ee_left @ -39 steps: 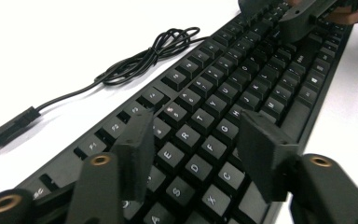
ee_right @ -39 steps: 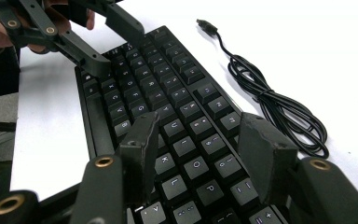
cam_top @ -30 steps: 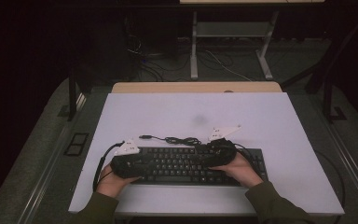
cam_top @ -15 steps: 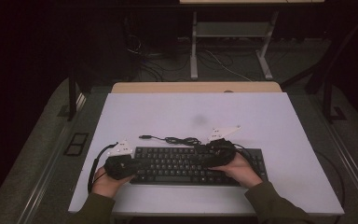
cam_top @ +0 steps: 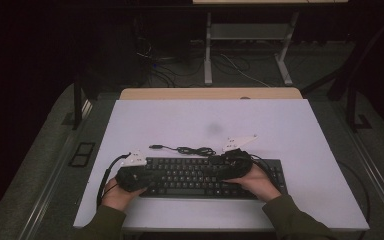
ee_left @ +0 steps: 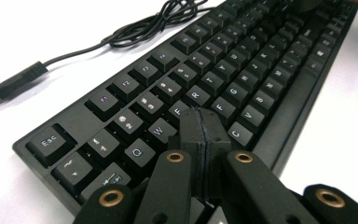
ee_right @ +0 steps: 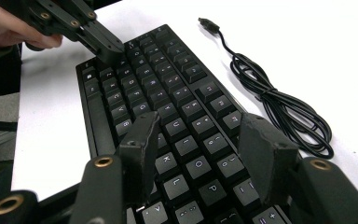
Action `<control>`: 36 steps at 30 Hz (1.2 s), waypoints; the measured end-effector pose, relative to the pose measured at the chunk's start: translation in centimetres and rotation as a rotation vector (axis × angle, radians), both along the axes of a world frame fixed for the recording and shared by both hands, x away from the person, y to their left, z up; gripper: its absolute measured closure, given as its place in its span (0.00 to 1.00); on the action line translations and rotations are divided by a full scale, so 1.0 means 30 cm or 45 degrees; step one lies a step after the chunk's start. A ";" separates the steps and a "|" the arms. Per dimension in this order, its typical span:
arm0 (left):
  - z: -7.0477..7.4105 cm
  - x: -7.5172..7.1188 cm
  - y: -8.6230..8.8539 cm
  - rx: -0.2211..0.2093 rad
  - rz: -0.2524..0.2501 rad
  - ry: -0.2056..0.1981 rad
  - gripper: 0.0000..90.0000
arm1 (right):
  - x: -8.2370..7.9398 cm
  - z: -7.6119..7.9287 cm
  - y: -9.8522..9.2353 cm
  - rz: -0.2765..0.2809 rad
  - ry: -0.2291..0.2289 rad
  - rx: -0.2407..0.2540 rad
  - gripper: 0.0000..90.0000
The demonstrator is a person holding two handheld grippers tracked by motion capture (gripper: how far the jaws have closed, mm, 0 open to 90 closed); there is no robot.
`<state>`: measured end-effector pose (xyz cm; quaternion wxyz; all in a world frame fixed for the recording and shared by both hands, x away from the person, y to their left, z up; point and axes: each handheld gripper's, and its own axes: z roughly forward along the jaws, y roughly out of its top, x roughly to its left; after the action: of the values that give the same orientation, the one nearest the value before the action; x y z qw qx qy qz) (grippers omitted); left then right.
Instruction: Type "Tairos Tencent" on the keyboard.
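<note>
Resting on matte black keyboard (ee_left: 242, 70), closed left gripper (ee_left: 206, 135), coiled cable (ee_right: 279, 102)

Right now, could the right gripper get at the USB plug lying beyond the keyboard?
Probably yes. The USB plug lies on bare table behind the keyboard, with nothing over it. The right gripper, fingers apart, hovers over the keys; the left gripper sits nearer the plug but leaves it uncovered.

Dim high view; bright, slightly soft close-ups.
</note>
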<state>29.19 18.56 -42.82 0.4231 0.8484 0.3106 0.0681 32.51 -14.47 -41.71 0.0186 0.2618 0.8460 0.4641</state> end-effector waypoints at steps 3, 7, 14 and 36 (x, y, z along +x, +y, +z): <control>-0.008 0.008 -0.007 0.012 -0.002 0.006 0.99 | 0.000 -0.001 0.001 0.001 0.002 0.001 0.52; -0.011 0.016 -0.009 0.006 0.005 0.001 0.99 | -0.001 -0.002 0.002 0.001 0.004 0.001 0.52; -0.020 0.020 -0.017 0.023 -0.007 0.012 0.99 | -0.002 -0.001 0.001 -0.001 0.005 0.000 0.52; 0.010 0.007 -0.016 -0.041 -0.001 -0.013 0.72 | -0.002 0.000 -0.002 -0.005 0.007 0.009 0.53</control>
<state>29.39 18.08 -42.53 0.4384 0.8413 0.3090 0.0674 32.44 -14.54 -41.70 0.0163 0.2648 0.8438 0.4665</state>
